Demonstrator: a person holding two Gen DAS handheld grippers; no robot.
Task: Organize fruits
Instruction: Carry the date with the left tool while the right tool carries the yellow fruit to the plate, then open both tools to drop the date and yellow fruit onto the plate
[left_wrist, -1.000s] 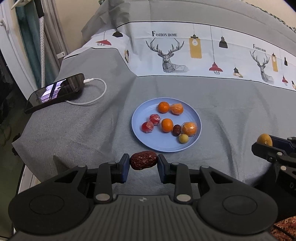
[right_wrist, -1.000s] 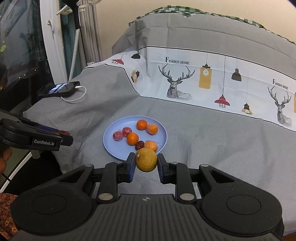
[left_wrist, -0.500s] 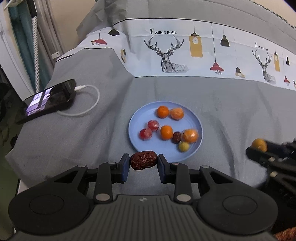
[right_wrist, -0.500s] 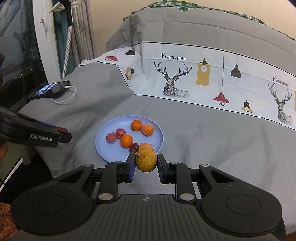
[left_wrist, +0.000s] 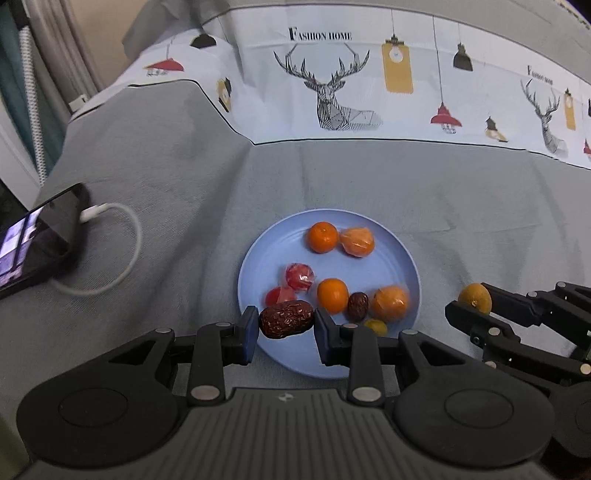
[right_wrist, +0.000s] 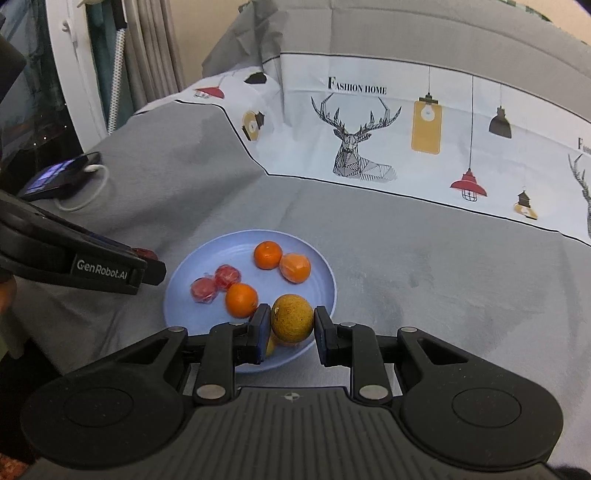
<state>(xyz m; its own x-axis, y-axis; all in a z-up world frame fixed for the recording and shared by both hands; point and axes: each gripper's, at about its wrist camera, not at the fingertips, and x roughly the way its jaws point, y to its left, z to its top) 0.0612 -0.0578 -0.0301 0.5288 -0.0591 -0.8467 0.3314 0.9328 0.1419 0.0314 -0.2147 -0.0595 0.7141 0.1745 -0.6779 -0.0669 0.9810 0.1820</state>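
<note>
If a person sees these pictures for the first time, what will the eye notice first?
First, the two carried fruits: the left gripper pinches a wrinkled dark red date, and the right gripper pinches a yellow-green round fruit. Just beyond both lies the blue plate on the grey bedcover, holding oranges and wrapped red fruits.

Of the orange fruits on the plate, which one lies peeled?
The peeled mandarin at the blue plate's far edge, showing segments; the smooth-skinned mandarin sits beside it.

bare grey bedspread (right_wrist: 424, 280) right of crowded plate (right_wrist: 325, 273)
</note>
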